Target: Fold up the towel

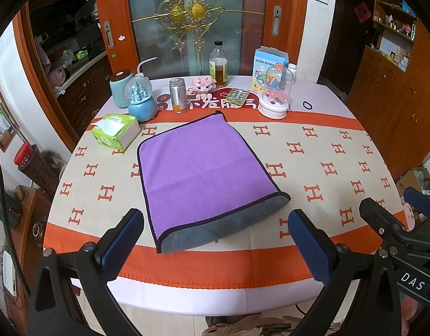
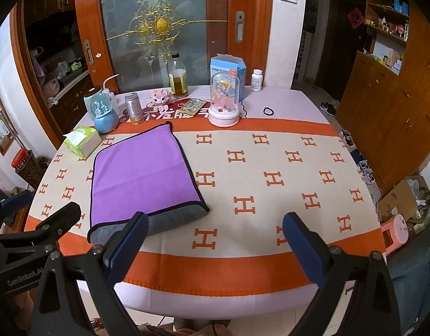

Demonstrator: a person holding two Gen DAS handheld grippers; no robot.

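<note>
The towel (image 1: pixel 203 173) lies flat on the surface (image 1: pixel 327 151), purple layer on top and a grey layer showing as a strip along the near edge, so it looks already folded at least once, the two layers not quite matched. Both tools hover above the near edge of the surface with nothing in them: the left tool (image 1: pixel 215 240) stands wide apart in front of the grey strip, and the right tool (image 2: pixel 215 240) is equally wide, off to the right of the towel's near right corner. The main risk, as I judge it, is a pinch that takes only the purple layer or only the grey one; lifting then would peel the fold open instead of carrying both layers over. Gripping too deep could also catch the patterned cloth (image 1: pixel 313 168) under the towel and drag it. A far sweep has its own hazard: the can (image 1: pixel 178 95), the blue globe (image 1: pixel 140 103) and the tissue pack (image 1: pixel 115 131) stand near the towel's far edge and left side and could be knocked. Uneven pulls from the two tools would skew the edges further.
</note>
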